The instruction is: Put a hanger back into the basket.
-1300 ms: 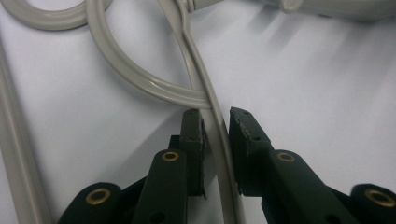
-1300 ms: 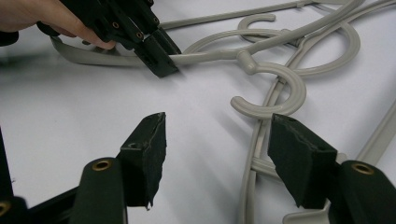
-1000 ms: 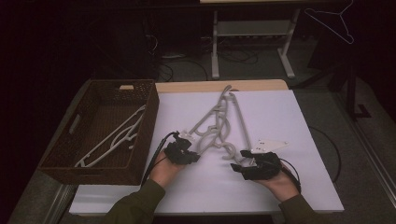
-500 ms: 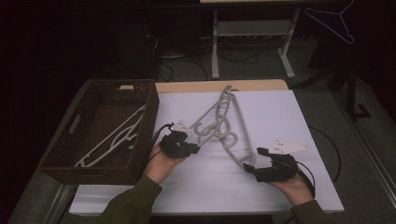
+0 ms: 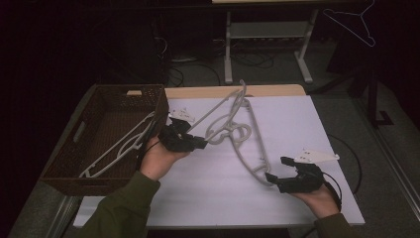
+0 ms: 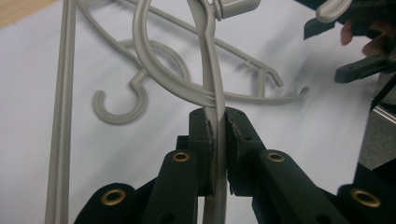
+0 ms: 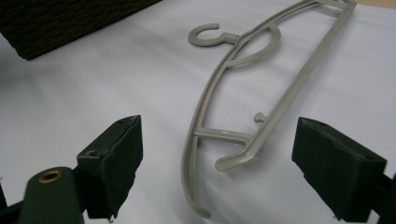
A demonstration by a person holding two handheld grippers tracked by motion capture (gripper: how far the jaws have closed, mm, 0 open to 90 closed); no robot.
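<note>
Between the pads of the left gripper [image 6: 218, 154] a grey plastic clothes hanger [image 5: 218, 113] is clamped edge-on by its thin bar, and it is held raised off the white table sheet [image 5: 208, 183], just right of the dark woven wicker basket [image 5: 89, 144]. The jaws are nearly closed, tight on the bar.

Ahead of the right gripper [image 7: 217, 161] a second grey plastic hanger [image 7: 261, 93] lies flat on the sheet. Its jaws have just been opening and are now spread wide, with the hanger's lower end between them but untouched by either pad. From the high view the two hangers appear crossed near their hooks; whether they are fully separated cannot be told.

Progress, as judged: white hangers [image 5: 121, 146] are already lying inside the basket, so part of the sorting is done. The lifted hanger is not yet over the basket. Left to do: it is to be carried across and dropped in, then the flat one is to be picked up.
</note>
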